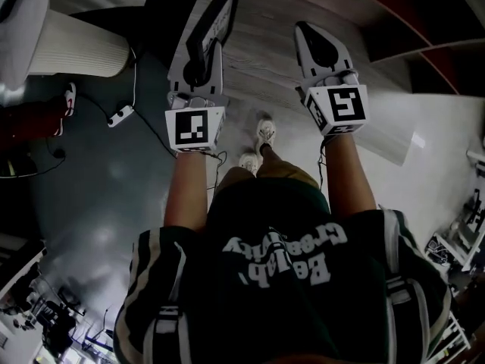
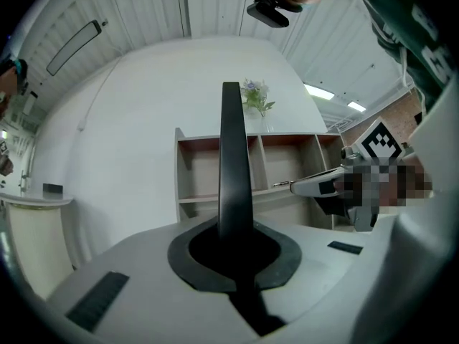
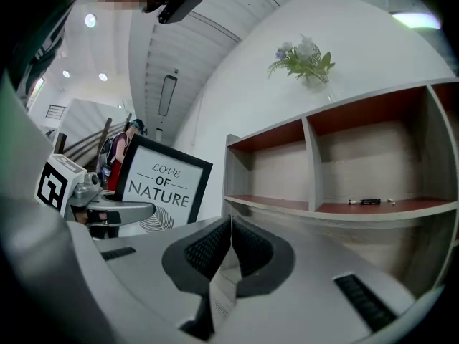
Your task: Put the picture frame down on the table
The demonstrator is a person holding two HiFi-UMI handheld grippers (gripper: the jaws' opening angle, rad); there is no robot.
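The picture frame (image 3: pixel 161 188) is black-edged with a white print reading "LOVE OF NATURE". My left gripper (image 1: pixel 203 51) is shut on it and holds it upright in the air ahead of the person. In the left gripper view only its thin dark edge (image 2: pixel 233 163) shows, rising from between the pads of the left gripper (image 2: pixel 233 239). My right gripper (image 1: pixel 305 30) hangs beside it on the right, apart from the frame. The pads of the right gripper (image 3: pixel 231 224) meet with nothing between them.
A white shelf unit (image 3: pixel 344 170) with red-brown compartments stands ahead, a small vase of flowers (image 3: pixel 305 59) on its top. Below lies a pale wood-grain surface (image 1: pixel 265 59). A white ribbed cylinder (image 1: pixel 76 48) and a power strip (image 1: pixel 121 114) are on the left. The person's feet (image 1: pixel 258 146) are under the grippers.
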